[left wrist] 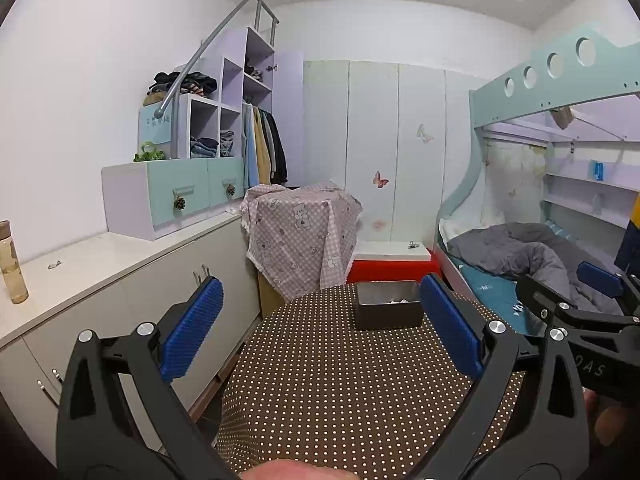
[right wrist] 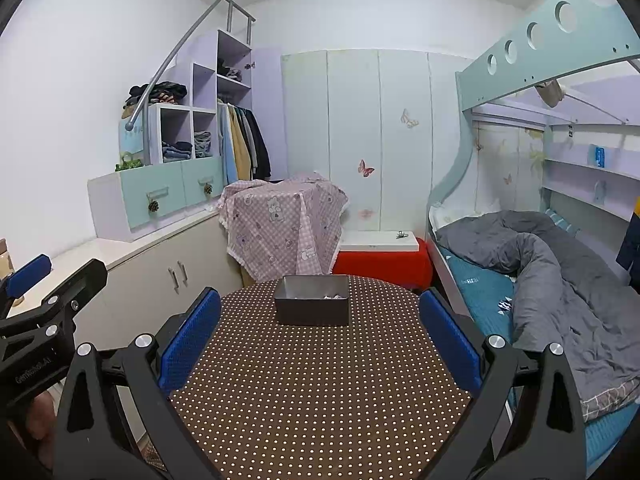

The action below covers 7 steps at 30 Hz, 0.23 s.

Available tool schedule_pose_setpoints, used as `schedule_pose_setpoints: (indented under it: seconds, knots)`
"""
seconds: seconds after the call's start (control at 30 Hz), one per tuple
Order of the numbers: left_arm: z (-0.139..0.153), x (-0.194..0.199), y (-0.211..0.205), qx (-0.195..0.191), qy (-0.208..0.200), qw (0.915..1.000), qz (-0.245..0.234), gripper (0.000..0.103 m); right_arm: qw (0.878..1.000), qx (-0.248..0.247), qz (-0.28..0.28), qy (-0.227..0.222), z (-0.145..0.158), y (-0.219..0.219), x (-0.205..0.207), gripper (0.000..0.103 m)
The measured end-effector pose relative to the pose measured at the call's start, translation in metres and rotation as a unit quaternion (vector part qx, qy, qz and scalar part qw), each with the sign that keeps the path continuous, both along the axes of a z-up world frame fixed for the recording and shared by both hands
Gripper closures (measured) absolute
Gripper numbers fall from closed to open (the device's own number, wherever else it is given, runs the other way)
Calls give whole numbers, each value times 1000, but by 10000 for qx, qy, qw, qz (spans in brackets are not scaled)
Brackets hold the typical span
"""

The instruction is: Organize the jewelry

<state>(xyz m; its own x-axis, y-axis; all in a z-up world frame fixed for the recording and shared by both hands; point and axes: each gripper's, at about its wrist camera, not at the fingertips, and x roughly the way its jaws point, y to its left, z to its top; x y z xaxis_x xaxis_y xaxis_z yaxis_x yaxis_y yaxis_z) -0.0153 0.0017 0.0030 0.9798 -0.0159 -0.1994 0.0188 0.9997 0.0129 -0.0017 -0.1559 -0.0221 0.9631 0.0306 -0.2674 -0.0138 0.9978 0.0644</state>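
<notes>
A dark grey open box stands near the far edge of a round table with a brown dotted cloth. Small pale jewelry pieces lie inside it, too small to make out. My left gripper hovers open above the near side of the table, blue pads wide apart and nothing between them. My right gripper is likewise open and empty, facing the box. Each gripper shows at the edge of the other's view: the right gripper, the left gripper.
A white cabinet counter runs along the left with a bottle on it. A stand draped in pink checked cloth and a red stool with a white board sit behind the table. A bunk bed with grey bedding fills the right.
</notes>
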Motion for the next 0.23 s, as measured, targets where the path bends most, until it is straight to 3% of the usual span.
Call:
schedule_pose_setpoints:
  seconds: [0.23]
  knots:
    - [-1,2,-4,48,70,9999,61,6,10000,-46,1,-20,3,2,0,7]
